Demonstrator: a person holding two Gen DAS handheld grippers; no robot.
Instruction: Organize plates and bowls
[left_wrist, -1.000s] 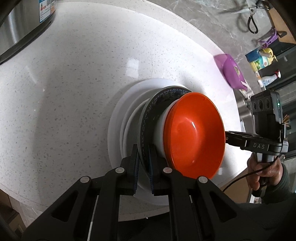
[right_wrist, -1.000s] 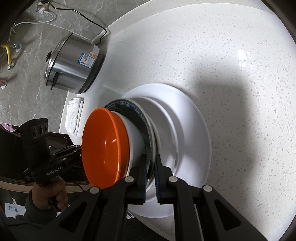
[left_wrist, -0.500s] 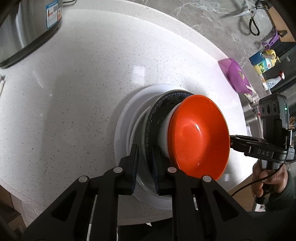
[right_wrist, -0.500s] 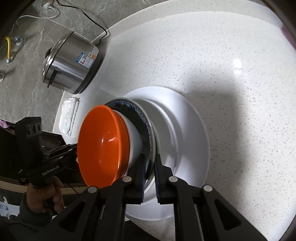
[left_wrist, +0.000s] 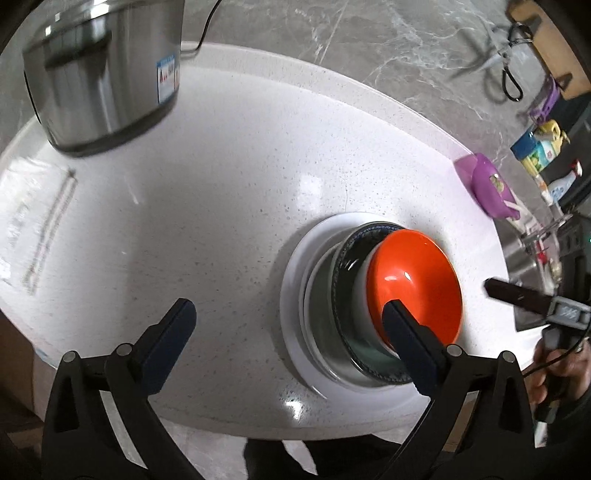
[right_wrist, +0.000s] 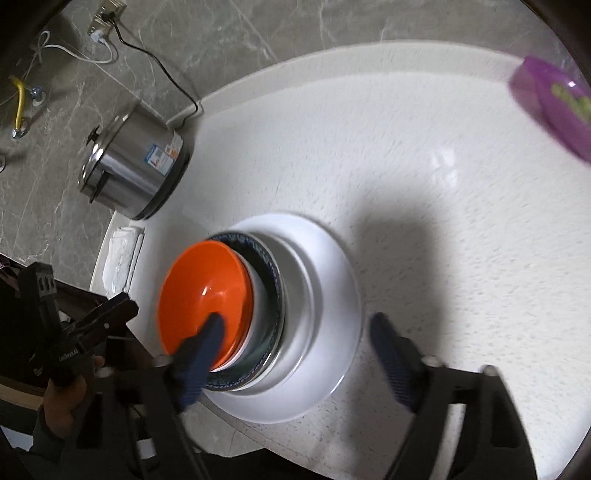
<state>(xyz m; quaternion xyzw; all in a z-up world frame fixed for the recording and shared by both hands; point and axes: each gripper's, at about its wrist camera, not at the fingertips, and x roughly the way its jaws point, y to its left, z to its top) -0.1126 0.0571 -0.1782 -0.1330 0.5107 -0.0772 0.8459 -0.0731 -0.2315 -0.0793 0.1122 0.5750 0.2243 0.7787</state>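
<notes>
Left wrist view: a stack of dishes sits right of centre on a white speckled countertop (left_wrist: 229, 192). A wide white plate (left_wrist: 291, 295) lies at the bottom, a dark plate with a blue patterned rim (left_wrist: 341, 273) above it, then a white bowl (left_wrist: 360, 291), and an orange bowl (left_wrist: 417, 284) on top. The left gripper (left_wrist: 286, 314) hangs over the near edge of the counter, its jaws opening and spread wide; nothing is pinched between them, though the right-hand finger overlaps the orange bowl in the frame. A steel cooker (left_wrist: 99, 70) stands at upper left, a purple dish (left_wrist: 487, 184) at the counter's right edge. At far right a hand (left_wrist: 554, 373) holds the right gripper (left_wrist: 517, 295).

Right wrist view: the same stack sits at lower centre, the orange bowl (right_wrist: 203, 291) facing left on the patterned plate (right_wrist: 275, 280) and the white plate (right_wrist: 332, 288). The right gripper (right_wrist: 295, 325) has its jaws opening, spread to either side of the stack and gripping nothing; the picture is blurred. The cooker (right_wrist: 133, 166) stands at upper left, with a folded white cloth (right_wrist: 123, 254) below it. The purple dish (right_wrist: 546, 103) shows at upper right. At lower left a hand (right_wrist: 62, 398) holds the left gripper (right_wrist: 107, 314).
</notes>
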